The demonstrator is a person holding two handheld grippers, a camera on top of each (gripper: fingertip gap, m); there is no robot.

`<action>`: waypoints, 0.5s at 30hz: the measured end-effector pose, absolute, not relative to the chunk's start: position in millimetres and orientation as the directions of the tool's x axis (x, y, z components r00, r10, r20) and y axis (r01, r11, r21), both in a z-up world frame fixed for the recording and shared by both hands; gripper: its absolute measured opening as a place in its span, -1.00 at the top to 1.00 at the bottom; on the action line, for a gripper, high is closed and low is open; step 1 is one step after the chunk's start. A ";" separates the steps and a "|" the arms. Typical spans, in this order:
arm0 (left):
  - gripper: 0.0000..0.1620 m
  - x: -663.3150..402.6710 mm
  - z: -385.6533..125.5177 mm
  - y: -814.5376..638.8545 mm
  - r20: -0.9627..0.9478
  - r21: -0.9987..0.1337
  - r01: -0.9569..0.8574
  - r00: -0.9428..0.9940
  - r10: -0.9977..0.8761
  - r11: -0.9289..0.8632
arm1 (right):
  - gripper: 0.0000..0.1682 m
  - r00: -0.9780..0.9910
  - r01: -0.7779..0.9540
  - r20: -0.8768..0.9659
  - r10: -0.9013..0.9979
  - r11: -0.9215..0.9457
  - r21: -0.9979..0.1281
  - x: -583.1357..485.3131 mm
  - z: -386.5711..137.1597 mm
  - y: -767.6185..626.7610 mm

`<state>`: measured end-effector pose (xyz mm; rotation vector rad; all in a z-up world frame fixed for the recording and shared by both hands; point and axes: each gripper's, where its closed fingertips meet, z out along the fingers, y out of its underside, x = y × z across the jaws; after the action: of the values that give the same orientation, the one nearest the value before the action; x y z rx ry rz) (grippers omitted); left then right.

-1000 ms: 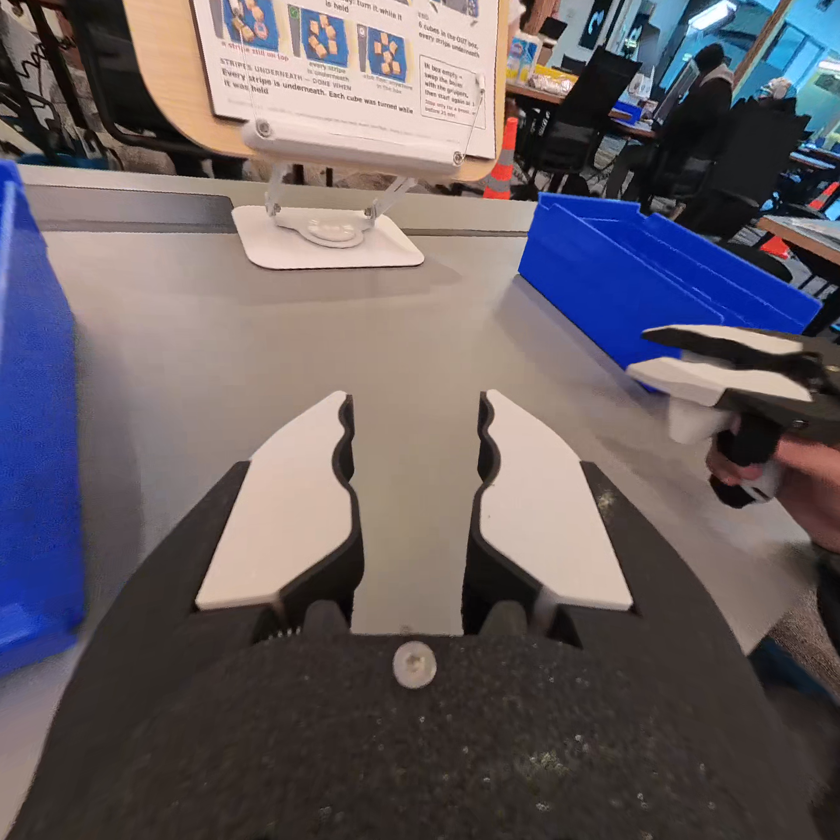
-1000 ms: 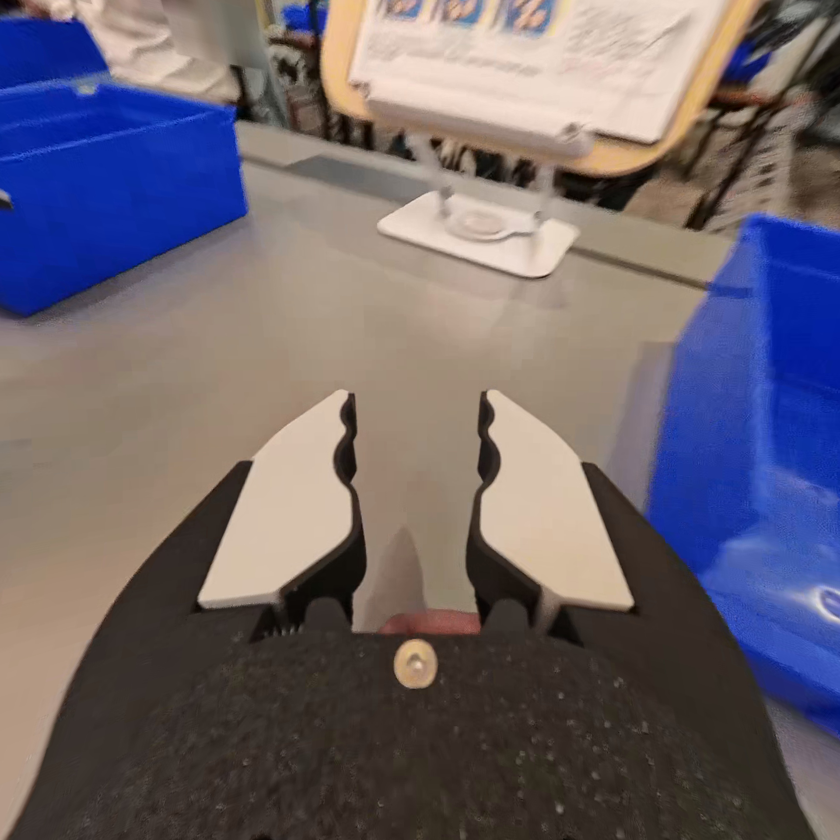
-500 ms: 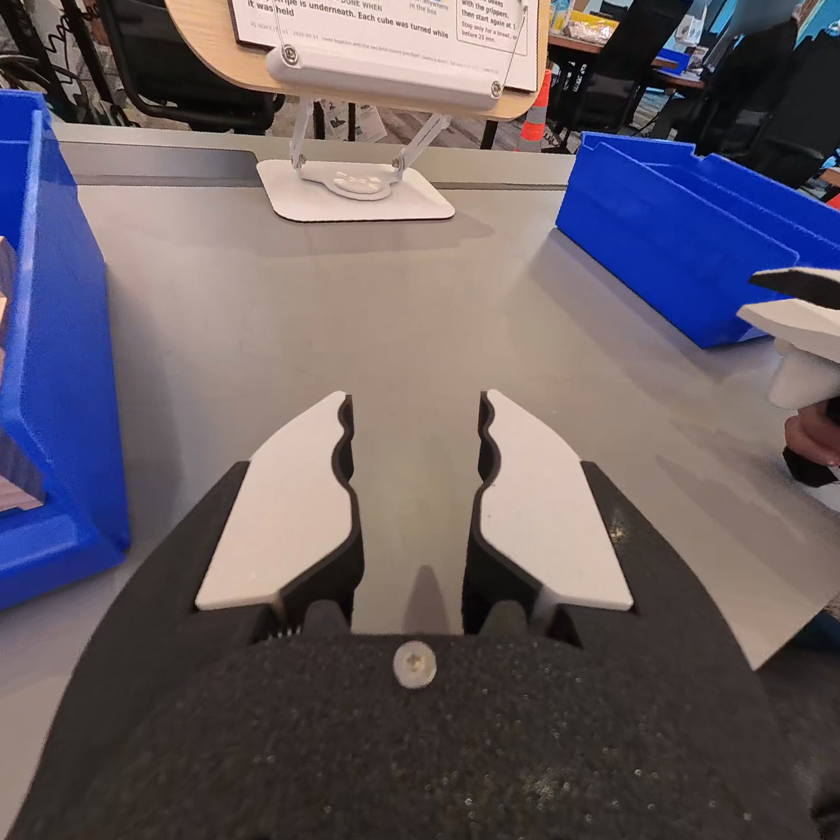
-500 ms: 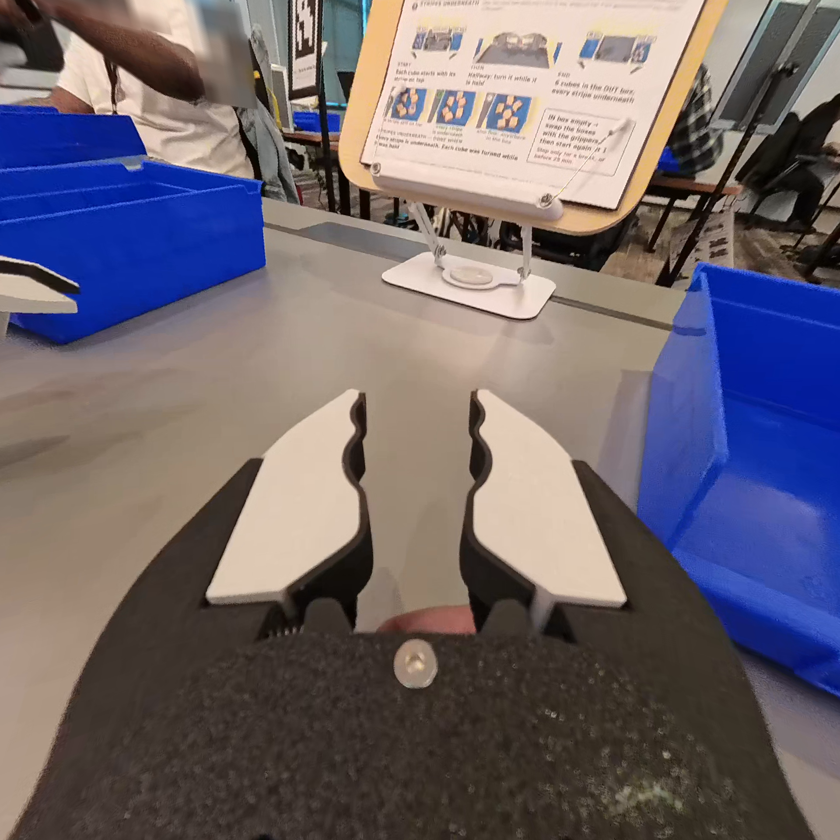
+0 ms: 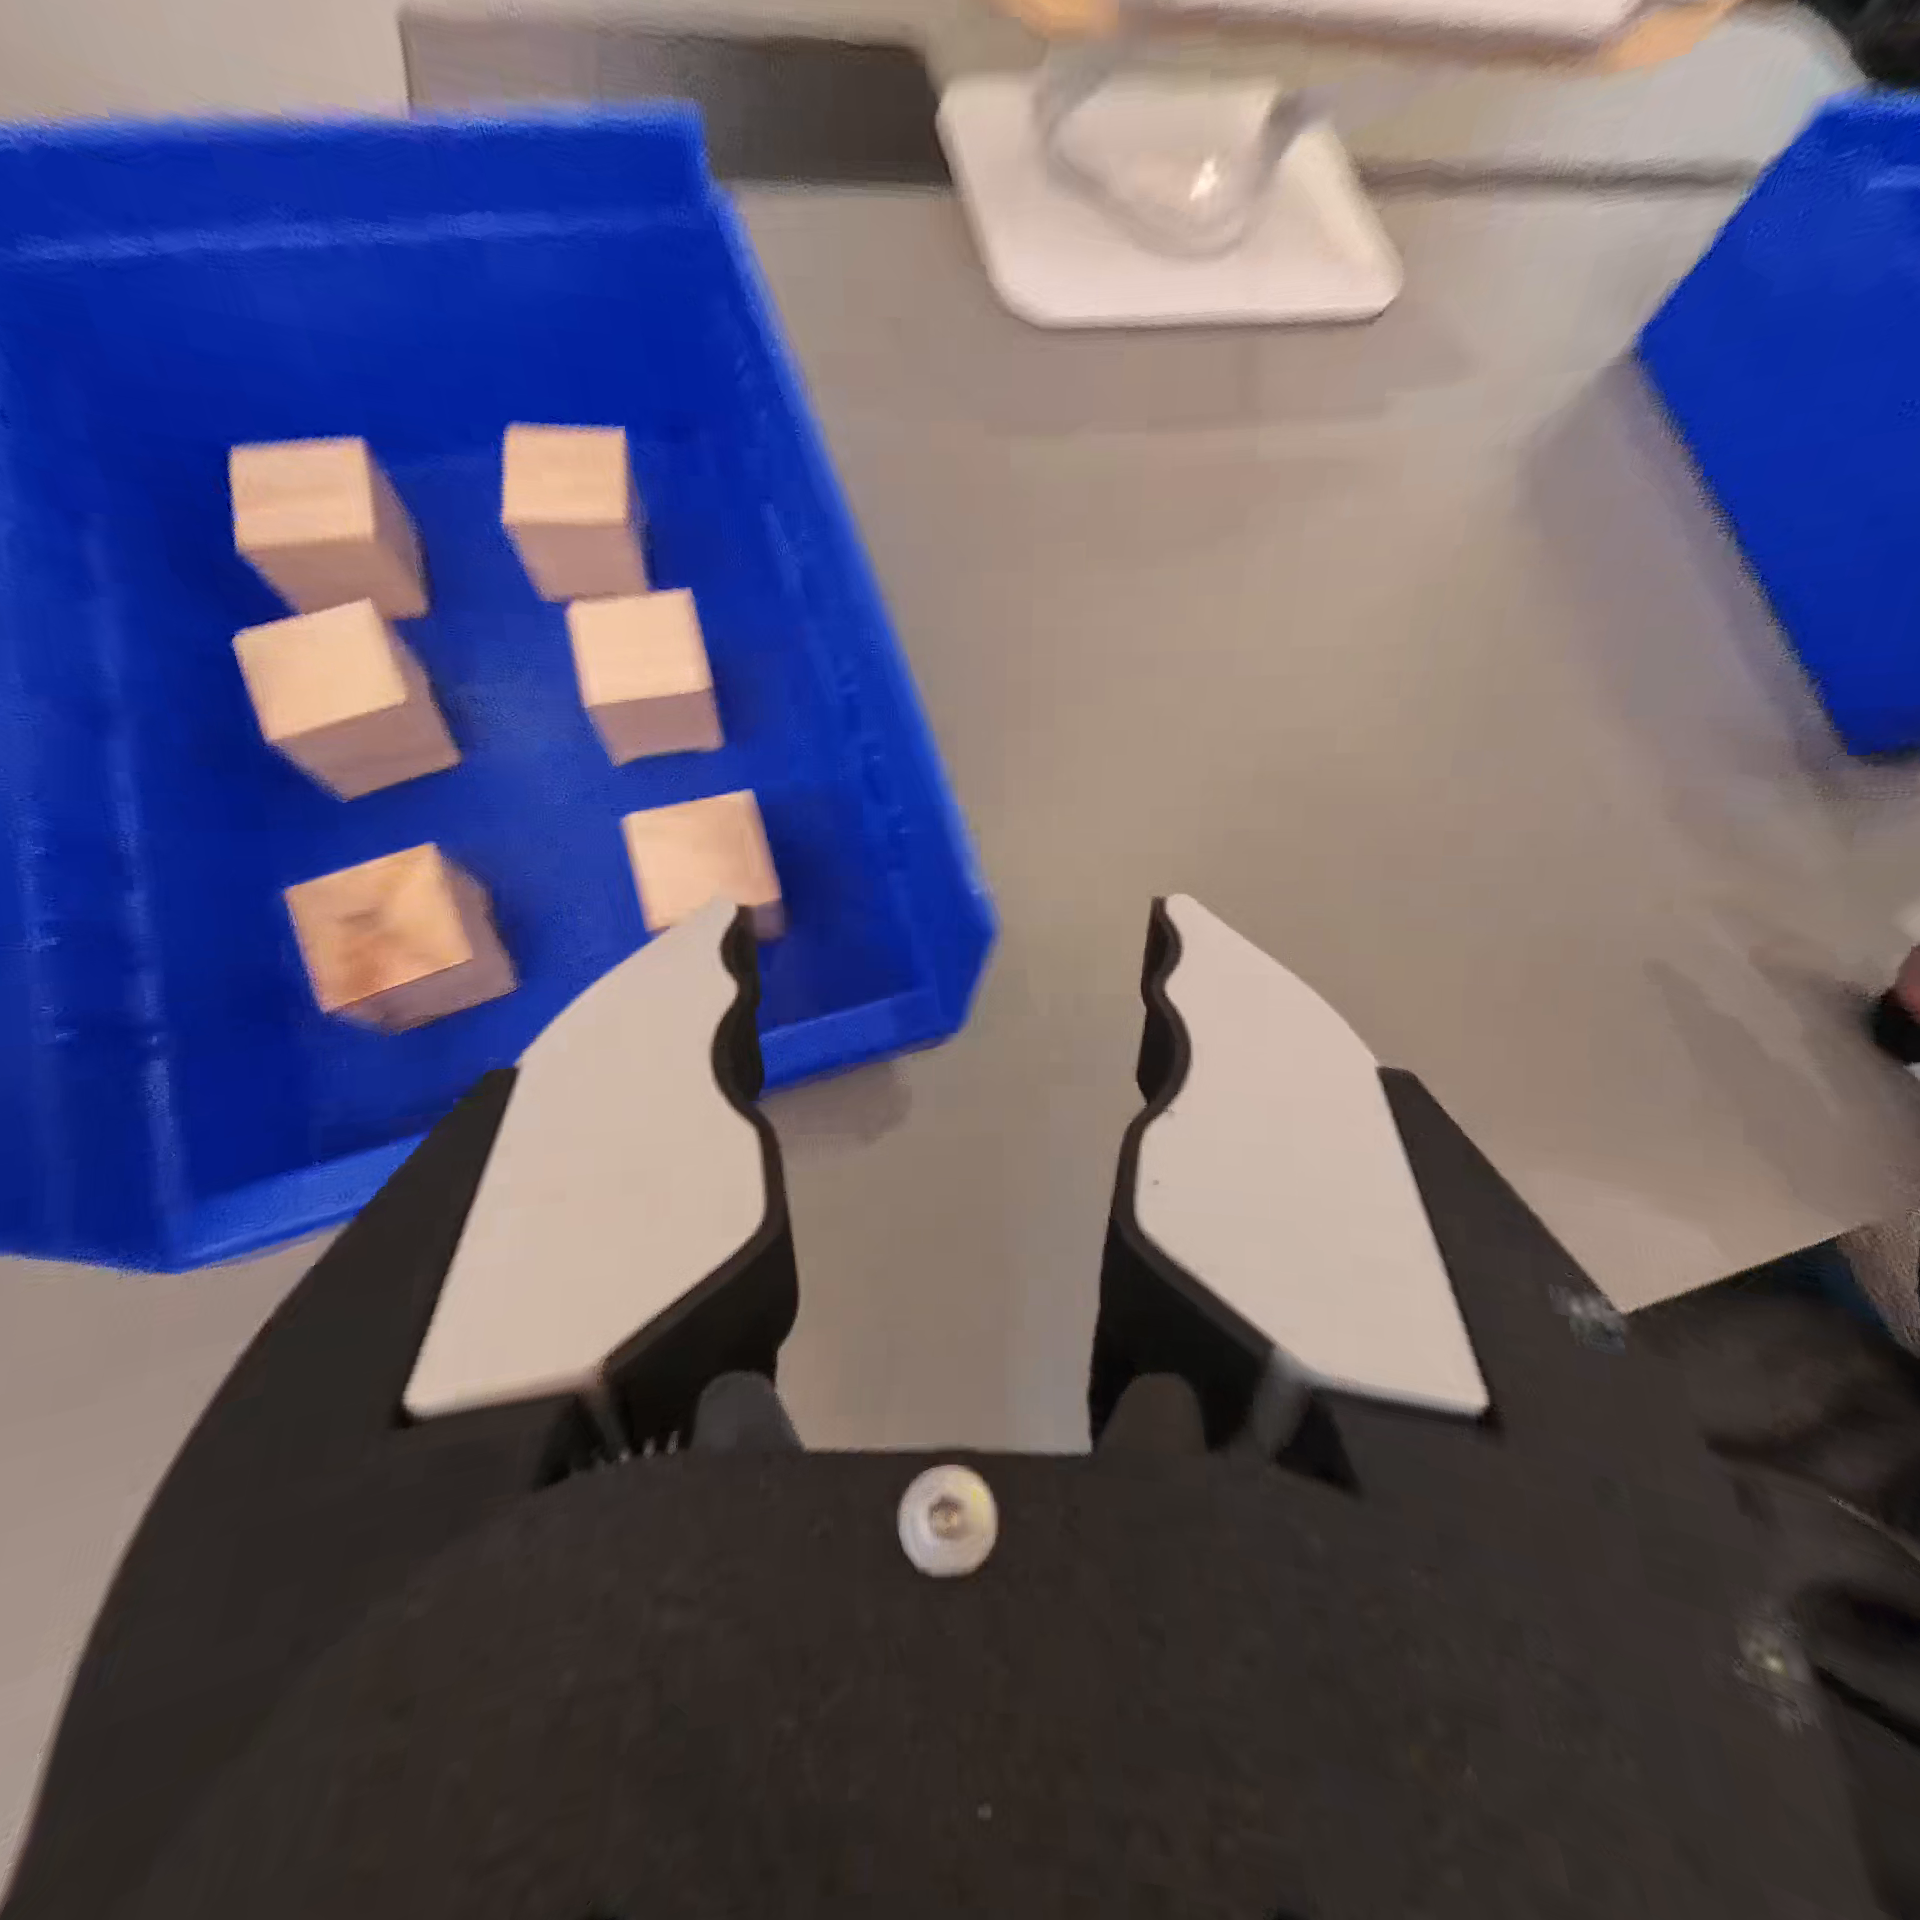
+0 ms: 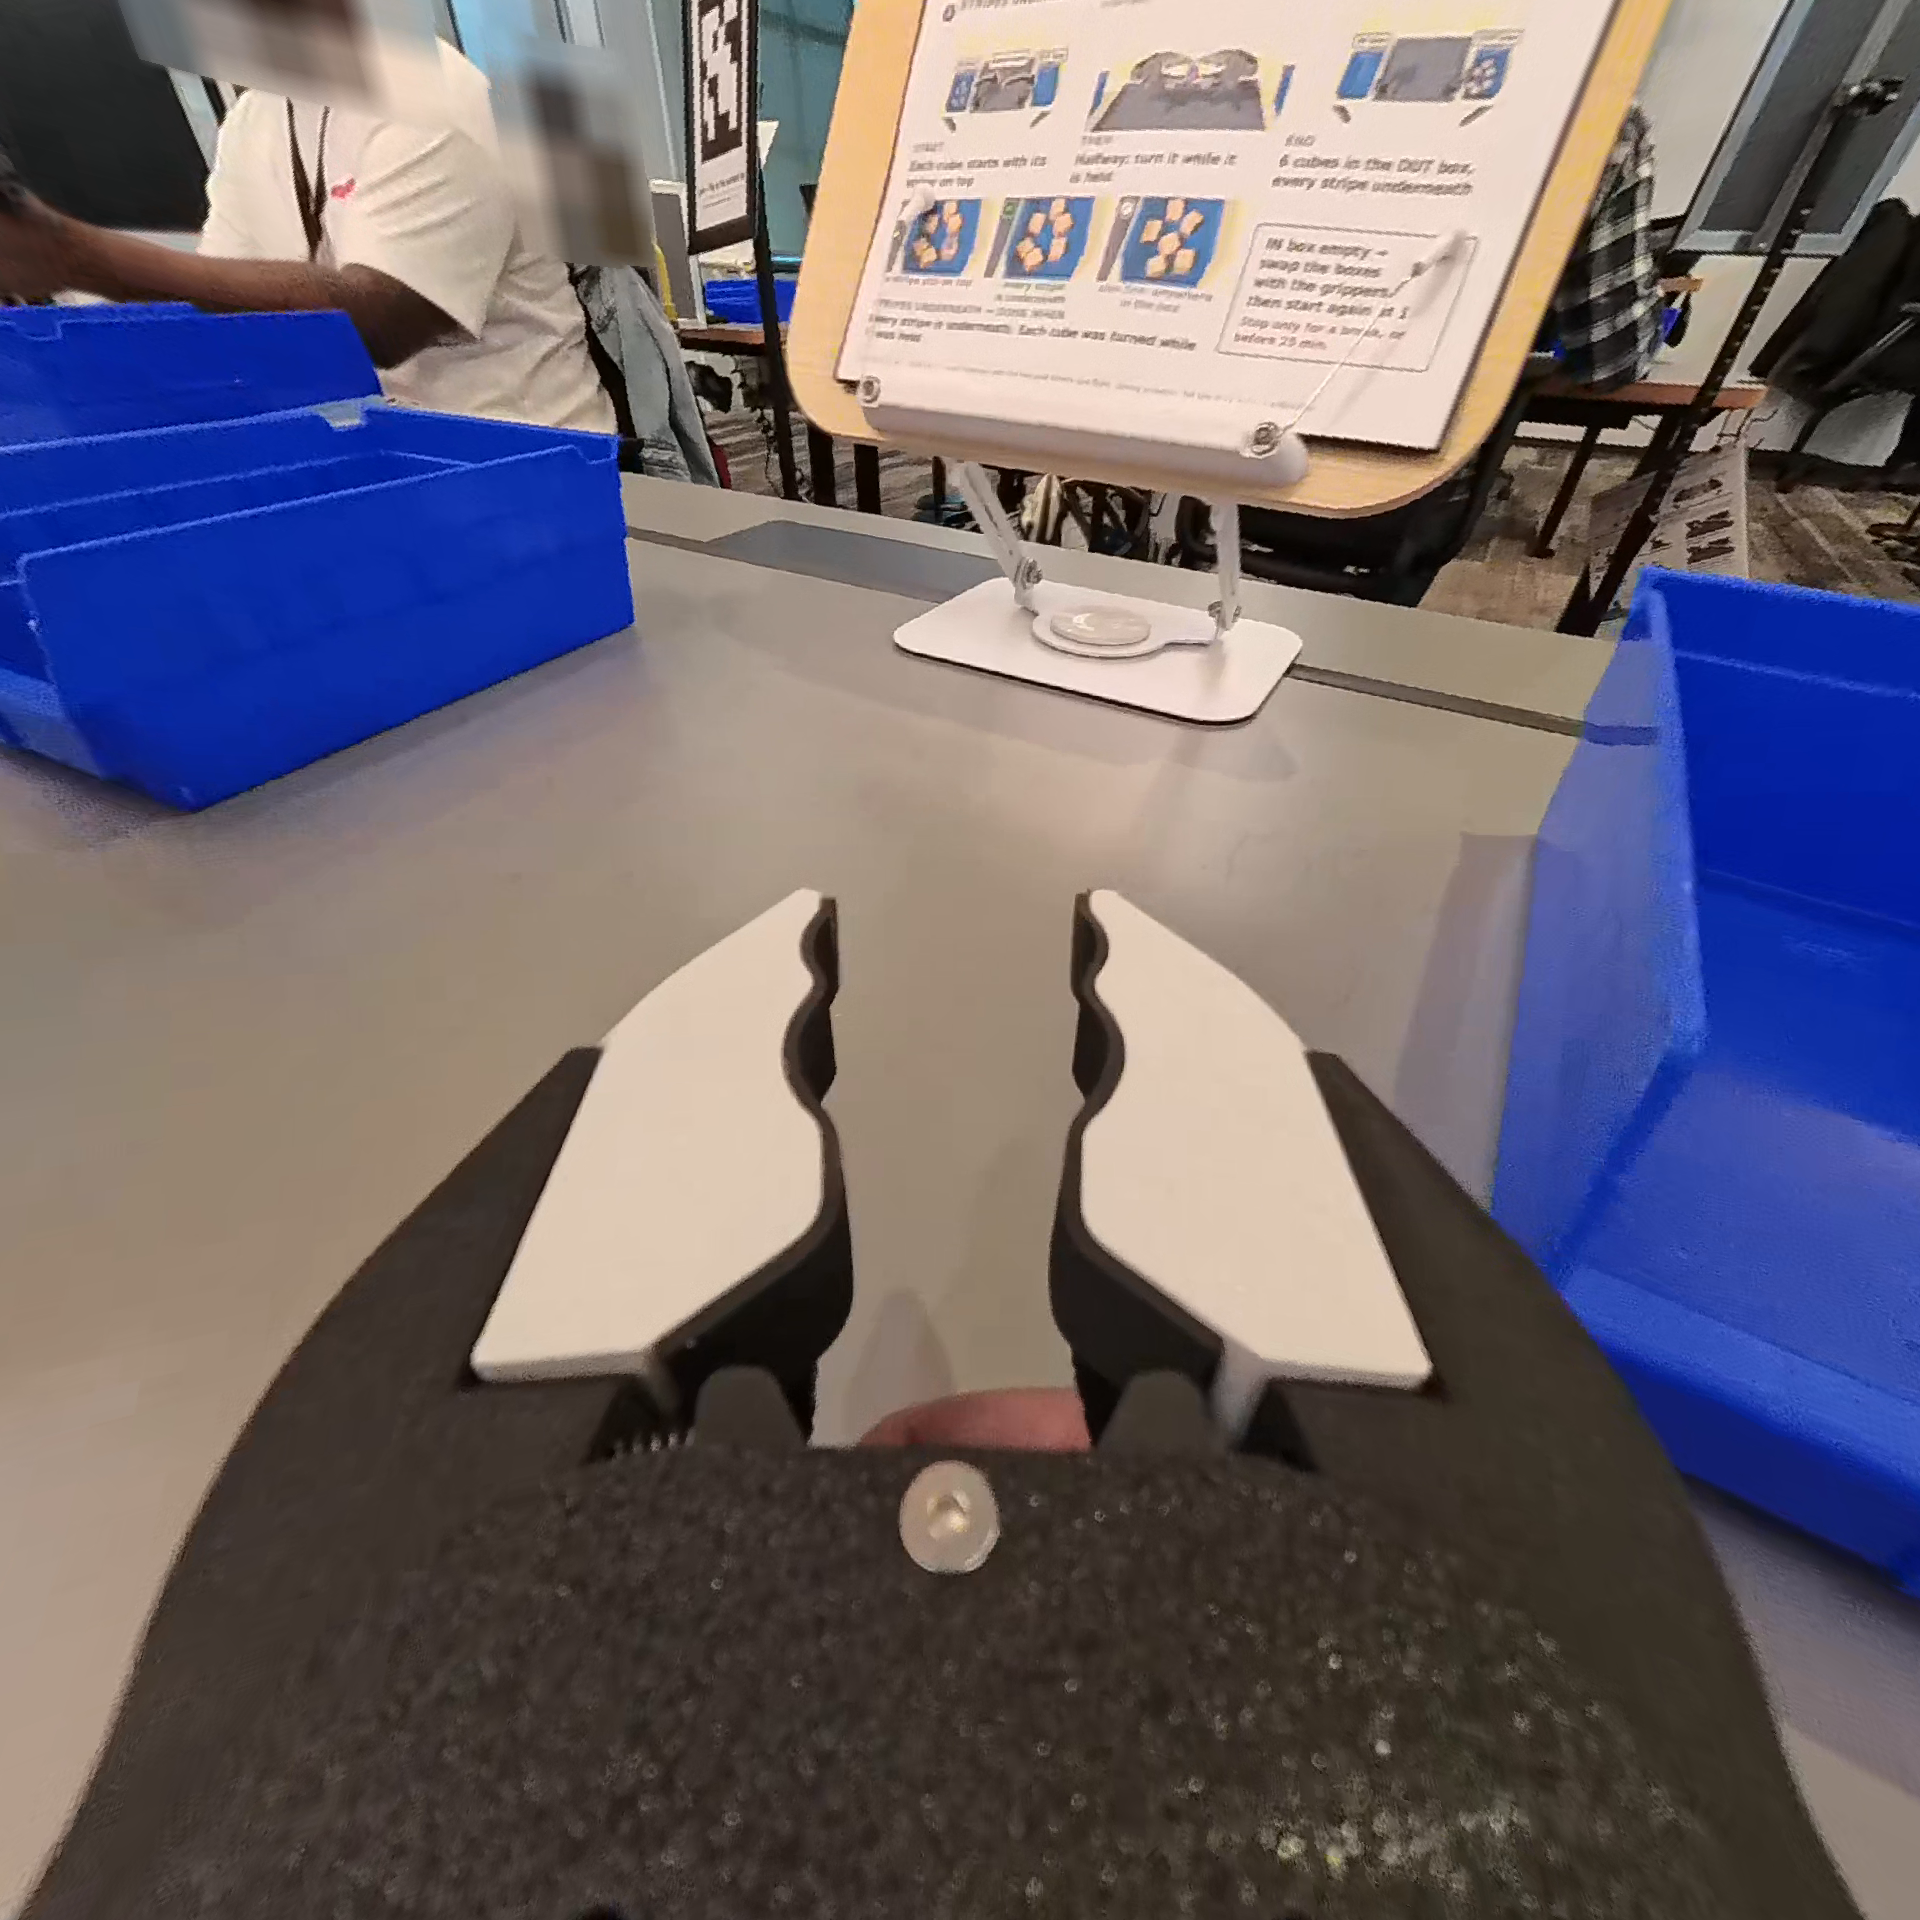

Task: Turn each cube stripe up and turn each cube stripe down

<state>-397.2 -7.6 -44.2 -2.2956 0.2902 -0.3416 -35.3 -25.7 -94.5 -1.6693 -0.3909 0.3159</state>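
Several wooden cubes (image 5: 644,675) stand in two rows inside the left blue bin (image 5: 914,831). The view is blurred and no stripe shows on their tops. My left gripper (image 5: 948,920) is open and empty, held above the table just right of that bin's near right corner. My right gripper (image 6: 954,909) is open and empty over the grey table (image 6: 520,987), left of the right blue bin (image 6: 1621,1039). That bin's visible inside holds nothing. The left bin also shows in the right wrist view (image 6: 312,644).
A white stand (image 6: 1101,649) holding an instruction board (image 6: 1195,208) sits at the back middle of the table. A person in a white shirt (image 6: 416,229) is behind the left bin. The right bin's corner (image 5: 1797,468) shows in the left wrist view.
My left gripper has risen and tipped down toward the left, so the bin's inside and the cubes came into view, and its jaws opened wider. My right gripper's jaws narrowed slightly.
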 end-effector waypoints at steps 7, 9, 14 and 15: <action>0.16 -440.9 -117.3 57.6 0.144 -0.410 -0.098 0.975 -0.170 -0.907 | 0.50 0.882 0.117 0.054 0.468 -0.107 -0.987 -47.2 -97.2 -29.4; 0.15 -443.6 -140.6 63.5 0.156 -0.330 -0.073 0.979 -0.131 -0.941 | 0.50 0.877 0.122 0.057 0.477 -0.106 -0.987 -48.9 -97.3 -30.3; 0.20 -443.2 -180.4 60.7 0.179 -0.217 -0.052 0.979 -0.093 -0.975 | 0.50 0.869 0.139 0.074 0.490 -0.098 -0.986 -51.1 -96.9 -32.5; 0.42 -440.4 -181.9 57.1 0.193 -0.201 -0.060 0.976 -0.100 -0.978 | 0.50 0.868 0.145 0.079 0.490 -0.097 -0.985 -51.0 -97.4 -32.5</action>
<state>-440.4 57.1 -181.9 -2.9281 0.1202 -0.3006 -51.0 -32.5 -97.4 -1.6639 -0.4975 0.3100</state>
